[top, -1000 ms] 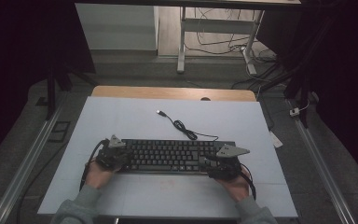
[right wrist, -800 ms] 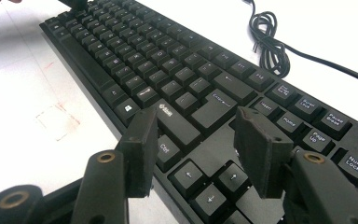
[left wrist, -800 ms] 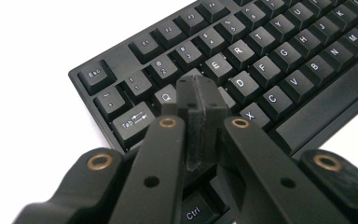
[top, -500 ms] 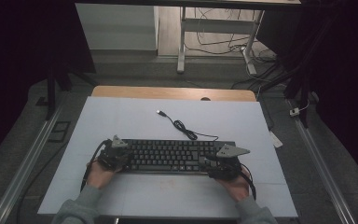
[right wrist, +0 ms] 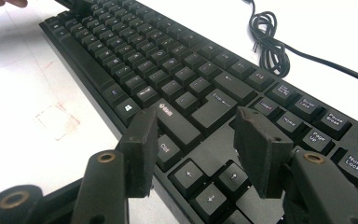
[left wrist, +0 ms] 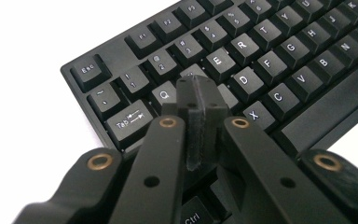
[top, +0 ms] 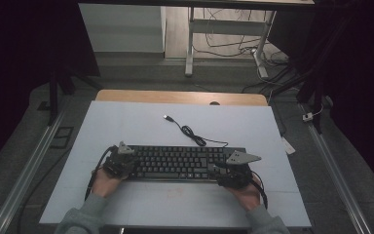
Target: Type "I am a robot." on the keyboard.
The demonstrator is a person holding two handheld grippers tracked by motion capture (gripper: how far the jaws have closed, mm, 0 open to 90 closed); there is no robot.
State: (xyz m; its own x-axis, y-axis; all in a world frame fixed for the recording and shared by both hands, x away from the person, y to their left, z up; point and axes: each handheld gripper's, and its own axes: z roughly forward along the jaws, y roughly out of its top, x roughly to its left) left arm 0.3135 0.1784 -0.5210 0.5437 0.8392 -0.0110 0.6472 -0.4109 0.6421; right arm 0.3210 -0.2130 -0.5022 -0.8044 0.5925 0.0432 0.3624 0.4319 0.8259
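A black keyboard (top: 180, 162) lies across the near half of the white table top. My left gripper (top: 124, 163) rests over its left end. In the left gripper view the jaws are shut with nothing between them, and my left gripper (left wrist: 198, 100) has its tips over the keys just below Q and W on the keyboard (left wrist: 261, 56). My right gripper (top: 228, 171) is at the right end. In the right gripper view my right gripper (right wrist: 196, 128) stands open above the right Shift, Ctrl and arrow keys of the keyboard (right wrist: 168, 70). The keyboard's cable (top: 193, 133) coils behind it.
The cable ends in a USB plug (top: 167, 117) on the white table top (top: 126, 126). A wooden strip (top: 175, 96) runs along the far edge. A white tag (top: 288, 145) lies off the right side. A faint reddish mark (right wrist: 56, 119) sits on the surface near the keyboard.
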